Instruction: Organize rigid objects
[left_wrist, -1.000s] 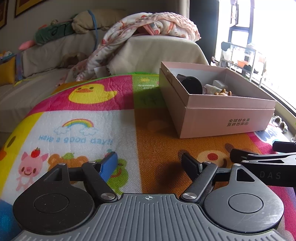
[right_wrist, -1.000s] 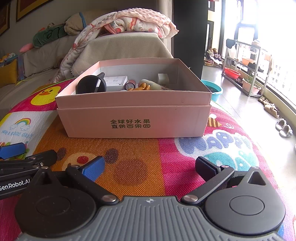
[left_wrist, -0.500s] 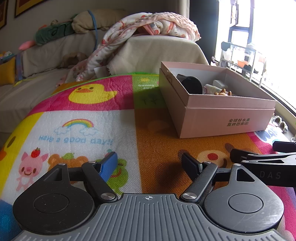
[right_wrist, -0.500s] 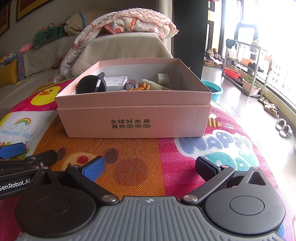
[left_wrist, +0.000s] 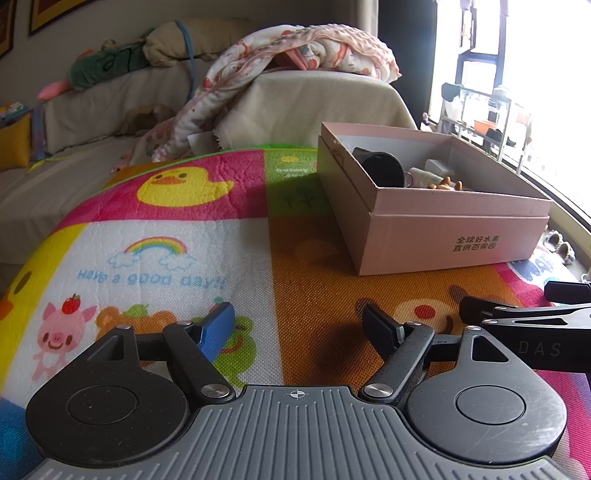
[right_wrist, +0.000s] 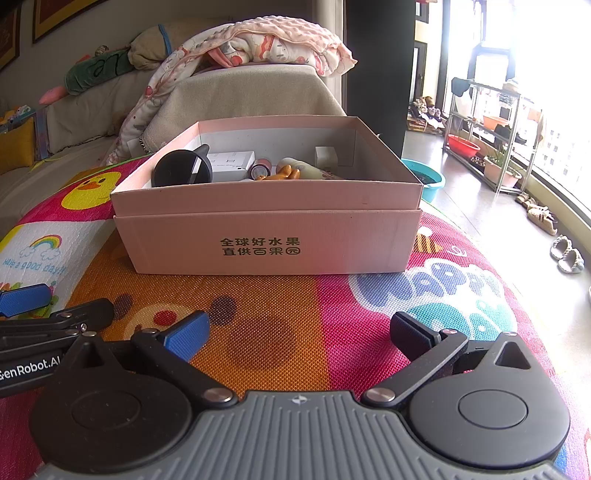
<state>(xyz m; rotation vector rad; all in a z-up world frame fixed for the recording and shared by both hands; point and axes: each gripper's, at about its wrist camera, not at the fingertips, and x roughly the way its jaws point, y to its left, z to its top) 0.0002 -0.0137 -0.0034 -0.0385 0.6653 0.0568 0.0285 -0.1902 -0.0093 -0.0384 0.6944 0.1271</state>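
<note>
I have both tools resting low over the bright cartoon-printed foam play mat (left_wrist: 177, 258), side by side. My left gripper (left_wrist: 299, 325) has its jaws spread wide with nothing between them, and my right gripper (right_wrist: 299, 332) is the same: wide apart, empty.

The rigid things I can make out all lie in the open pink cardboard box with printed characters on its front (right_wrist: 266, 236), straight ahead of the right tool and off to the right of the left one. Inside it I see a black round funnel-like cup (right_wrist: 183, 168) leaning at the left, a white flat carton (right_wrist: 232, 162), a small orange toy figure (right_wrist: 280, 173), a pale tube (right_wrist: 310, 170) and a small white cube (right_wrist: 327, 157) near the back wall. I see nothing loose on the mat, so I judge the sorting close to finished, or the next piece out of view.

If I reach in again, I would rise over the near wall rather than push it, since the box looks light and could slide. The two tools sit near each other, so I would move one at a time. Behind, a beige covered sofa (right_wrist: 240, 96) with a pink patterned blanket (right_wrist: 266, 44) is well clear.
</note>
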